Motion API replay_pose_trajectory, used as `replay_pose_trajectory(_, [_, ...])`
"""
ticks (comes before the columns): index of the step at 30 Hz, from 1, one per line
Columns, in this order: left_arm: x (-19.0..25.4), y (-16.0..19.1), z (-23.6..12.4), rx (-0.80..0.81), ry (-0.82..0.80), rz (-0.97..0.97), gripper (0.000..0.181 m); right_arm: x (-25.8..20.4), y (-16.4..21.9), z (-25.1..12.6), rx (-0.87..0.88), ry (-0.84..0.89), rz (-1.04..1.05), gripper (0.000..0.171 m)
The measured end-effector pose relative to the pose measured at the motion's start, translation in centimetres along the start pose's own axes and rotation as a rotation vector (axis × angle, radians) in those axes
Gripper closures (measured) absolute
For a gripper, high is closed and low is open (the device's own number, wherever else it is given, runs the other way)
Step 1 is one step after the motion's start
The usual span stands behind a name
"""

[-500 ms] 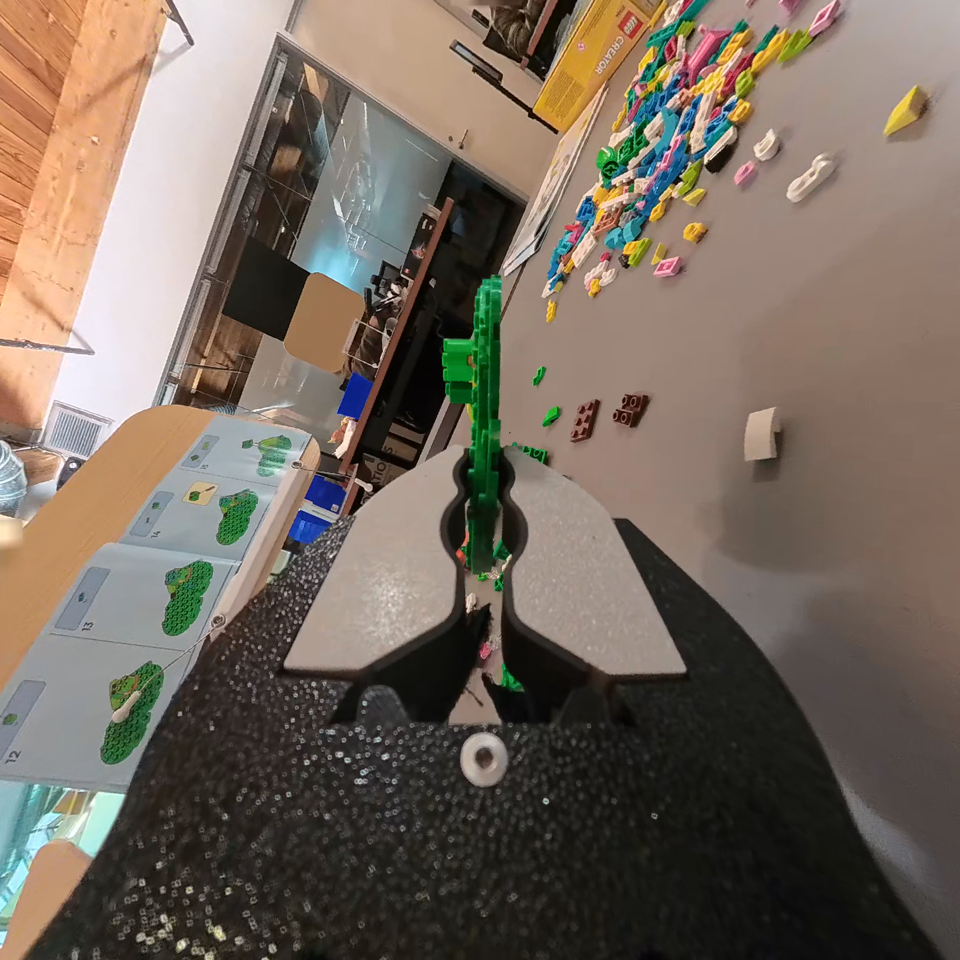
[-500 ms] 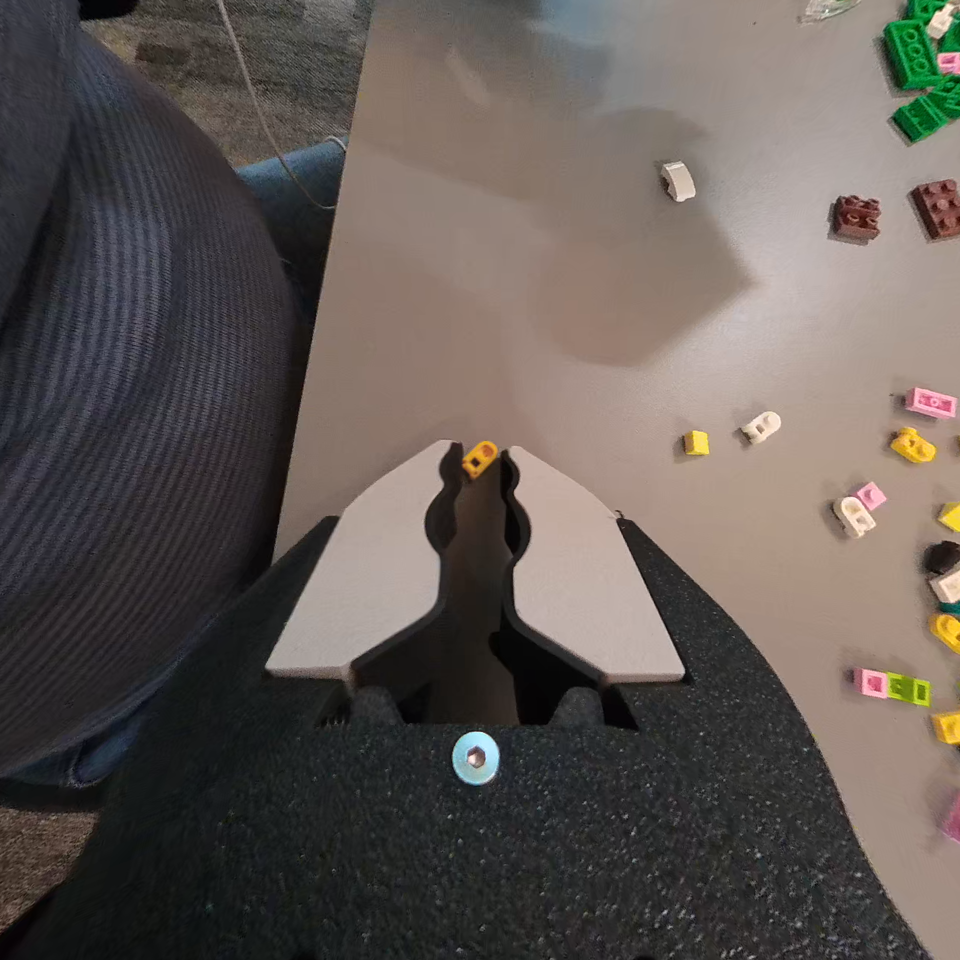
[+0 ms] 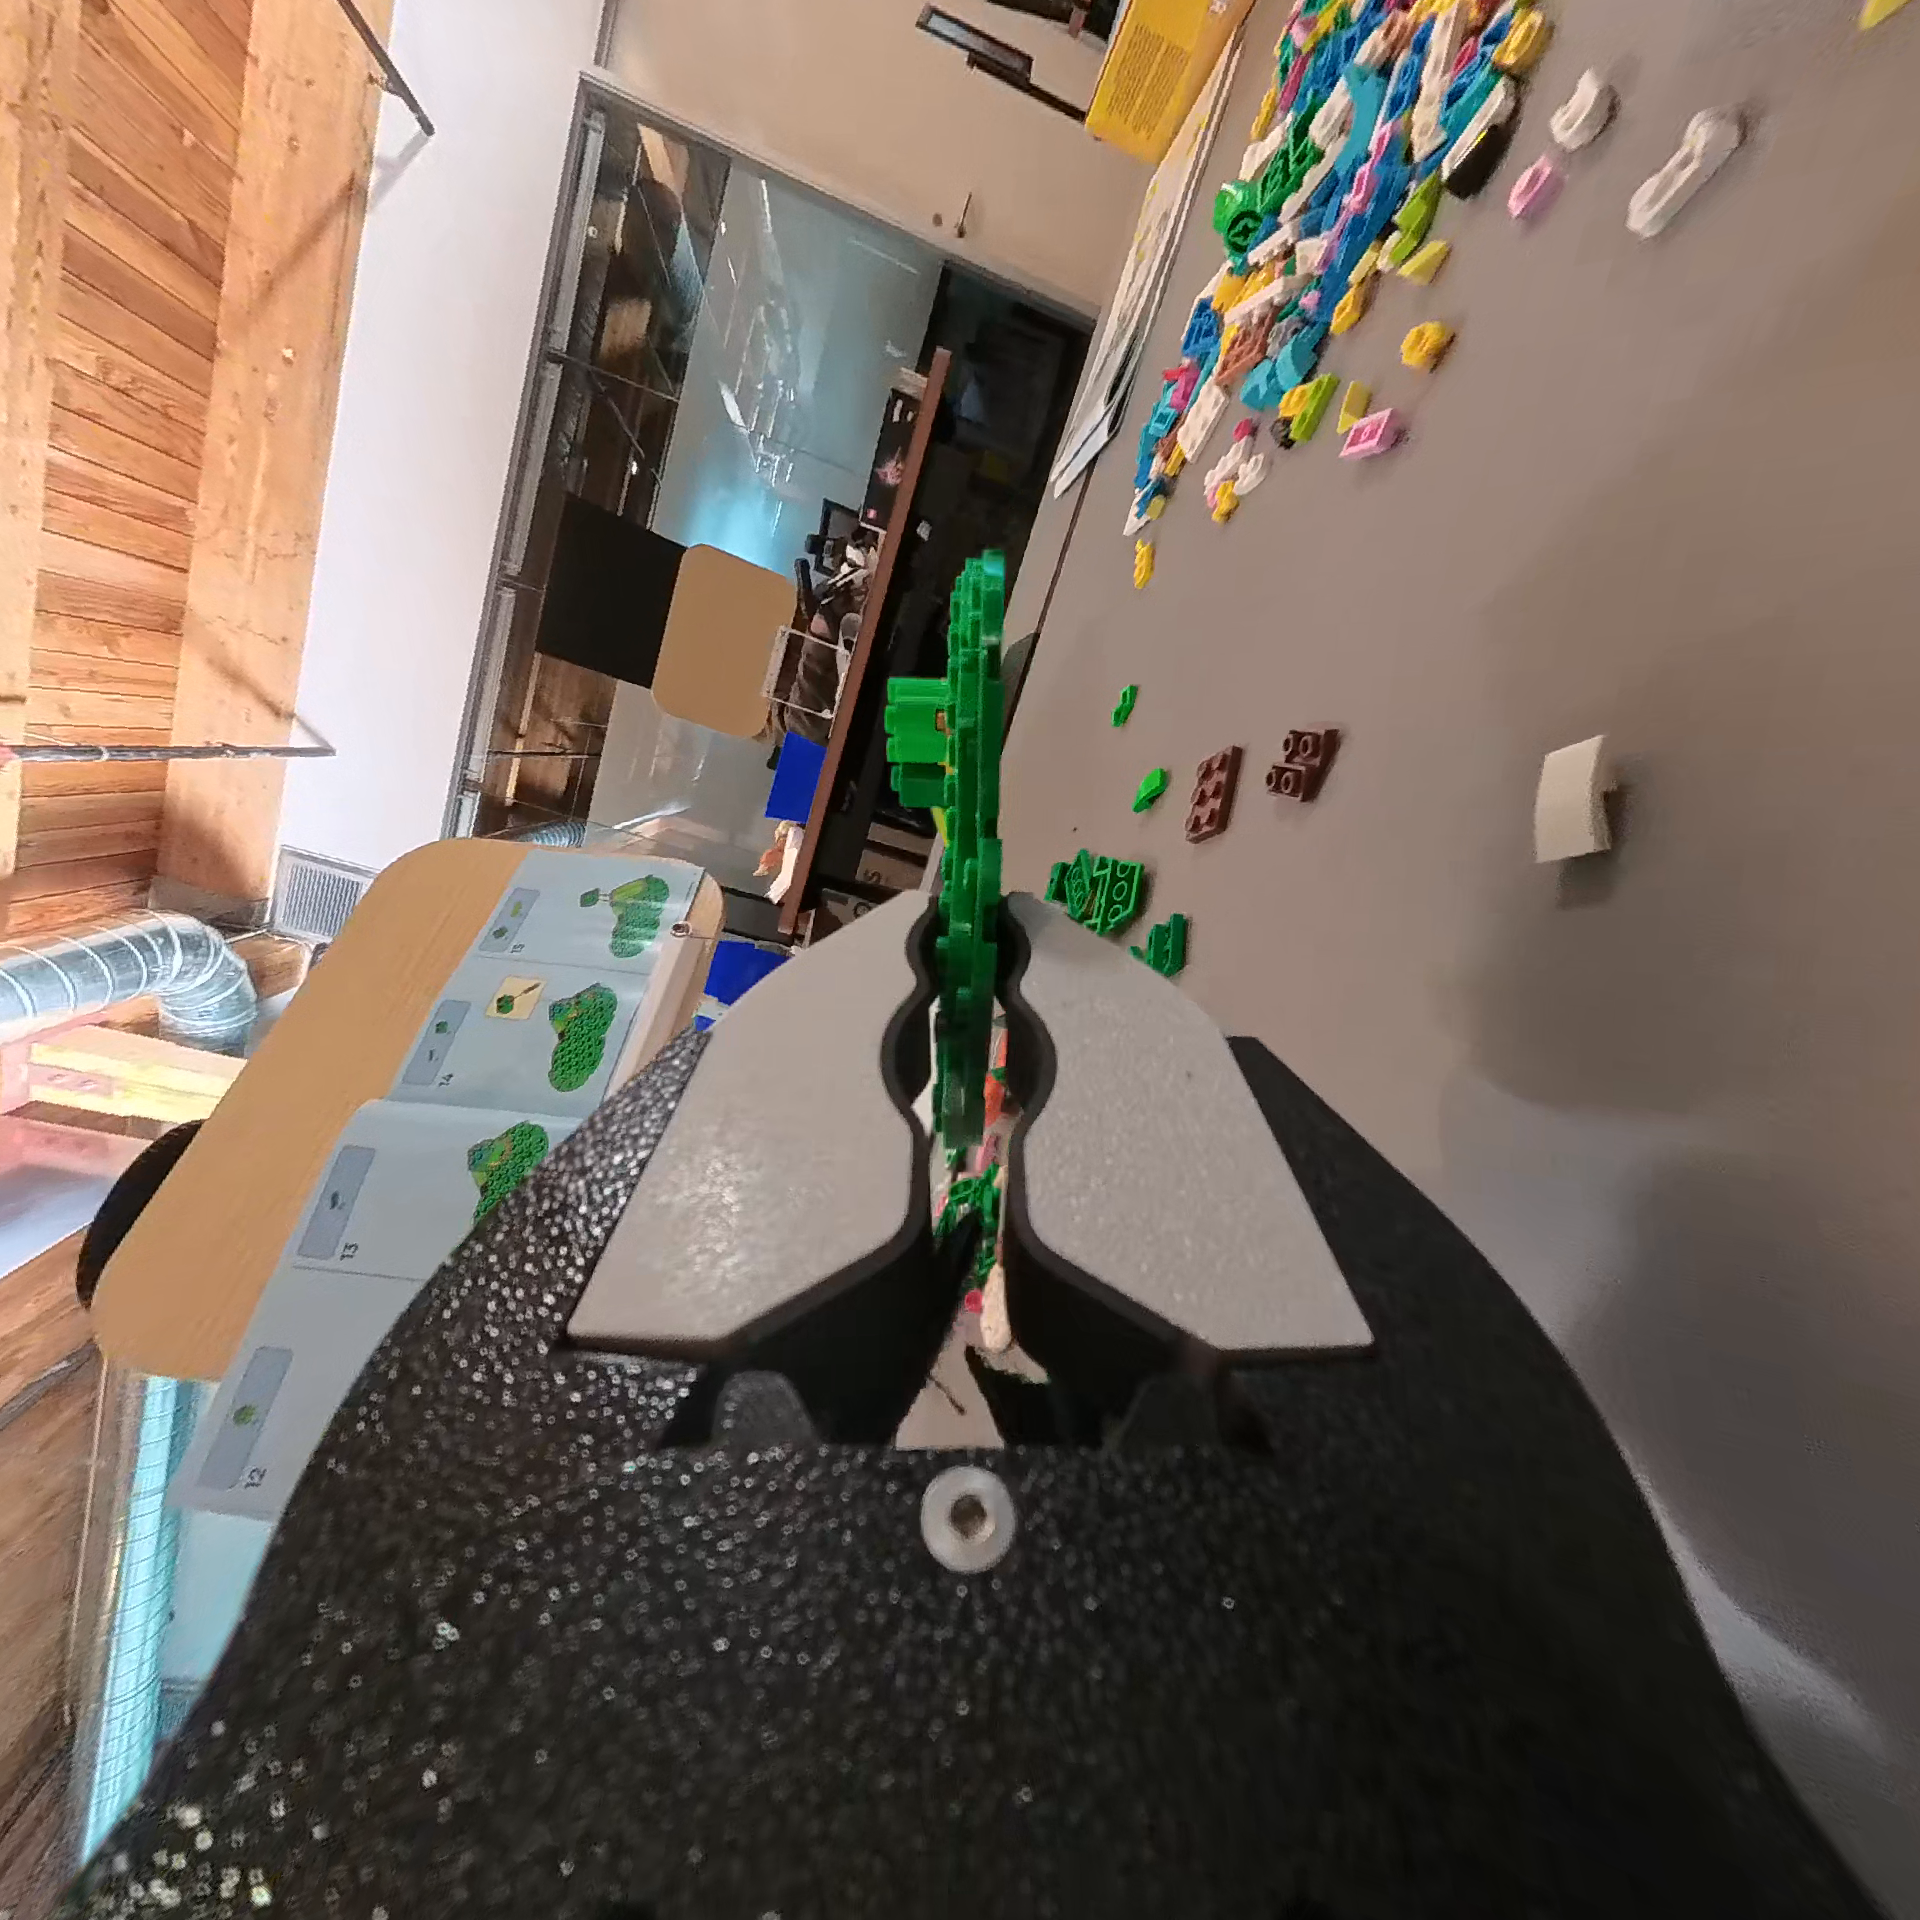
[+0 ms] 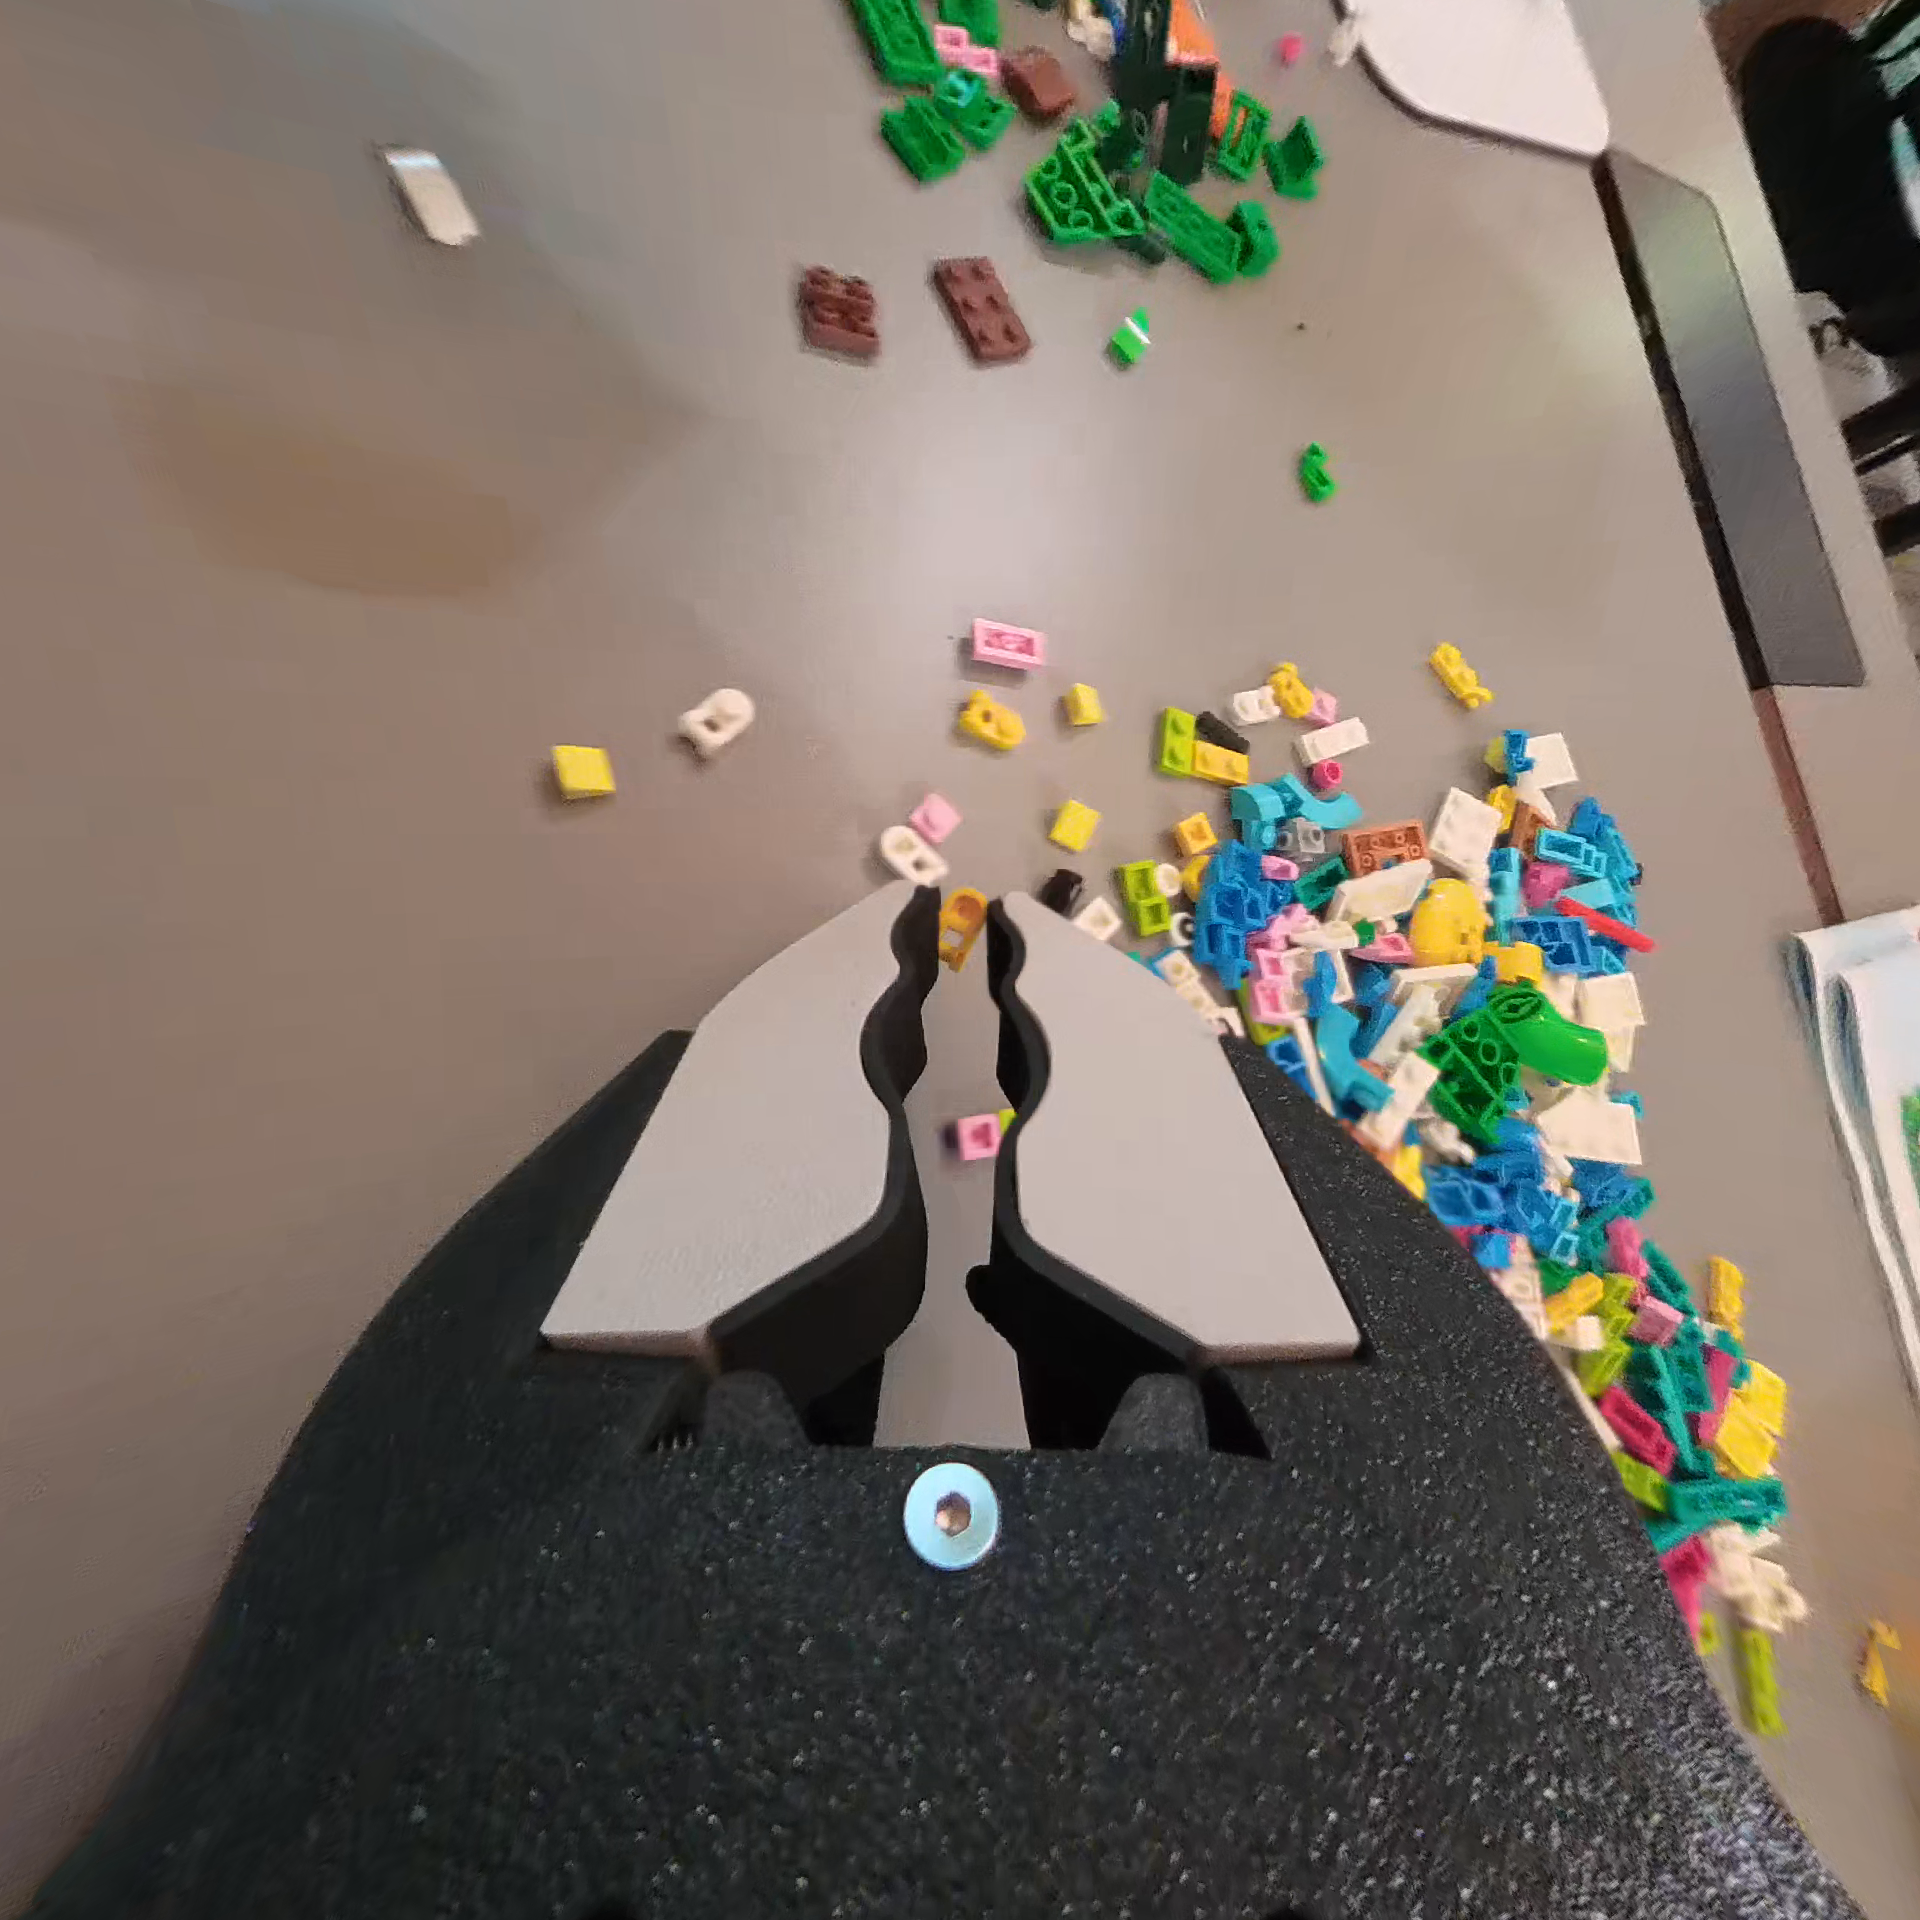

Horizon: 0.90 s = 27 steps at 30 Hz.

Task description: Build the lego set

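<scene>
My left gripper (image 3: 968,920) is shut on a green plate assembly (image 3: 977,717), held edge-on above the grey table (image 3: 1558,1143), with a bright green brick (image 3: 914,738) on its left face. My right gripper (image 4: 954,906) is shut on a small orange-yellow piece (image 4: 961,930) pinched at the fingertips, above the table (image 4: 416,935) at the near edge of the loose-brick pile (image 4: 1455,1039). The pile also shows in the left wrist view (image 3: 1330,229) at the top right.
Two brown plates (image 4: 982,309) (image 3: 1210,795) lie near a cluster of green pieces (image 4: 1143,197). A white curved piece (image 3: 1569,800) lies alone. An open instruction booklet (image 3: 540,1039) rests on a wooden board at the left. A yellow box (image 3: 1153,83) stands at the far end. One gripper's finger ends stand about 20 centimeters off the other's.
My right gripper has swung from the table edge by the person's lap to over the brick pile, still holding the yellow piece. My left gripper has shifted slightly, still holding the green assembly.
</scene>
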State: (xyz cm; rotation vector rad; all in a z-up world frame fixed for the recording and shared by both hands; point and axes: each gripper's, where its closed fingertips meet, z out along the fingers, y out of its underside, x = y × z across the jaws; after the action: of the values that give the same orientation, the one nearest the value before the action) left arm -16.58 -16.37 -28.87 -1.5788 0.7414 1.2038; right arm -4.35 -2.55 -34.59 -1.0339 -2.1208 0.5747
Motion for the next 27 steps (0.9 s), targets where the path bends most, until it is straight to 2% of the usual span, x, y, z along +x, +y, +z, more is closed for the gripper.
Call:
replay_pose_trajectory(4, [0.5, -0.1, 0.1, 0.007, 0.031, 0.0, 0.173, 0.3, 0.7, 1.2, -0.028, -0.055, 0.034, 0.161])
replay_pose_trajectory(8, [1.0, -0.1, 0.2, 0.014, 0.069, -0.026, 0.173, 0.9, -0.2, 0.9, 0.07, -0.037, 0.062, 0.153])
replay_pose_trajectory(16, [1.1, 0.1, 0.2, 0.038, 0.131, -0.153, 0.173, 6.5, -5.2, -2.7, 0.389, 0.247, 0.245, 0.14])
replay_pose_trajectory(19, [1.6, -0.2, 0.0, 0.066, 0.189, -0.214, 0.173, 8.0, -5.6, -3.8, 0.467, 0.425, 0.268, 0.131])
replay_pose_trajectory(23, [1.5, -0.4, -0.2, 0.105, 0.23, -0.319, 0.173, 8.8, -4.7, -4.5, 0.371, 0.592, 0.169, 0.131])
replay_pose_trajectory(27, [0.6, -0.8, -0.6, 0.171, 0.229, -0.415, 0.173, 8.6, -4.3, -4.4, 0.309, 0.643, 0.139, 0.14])
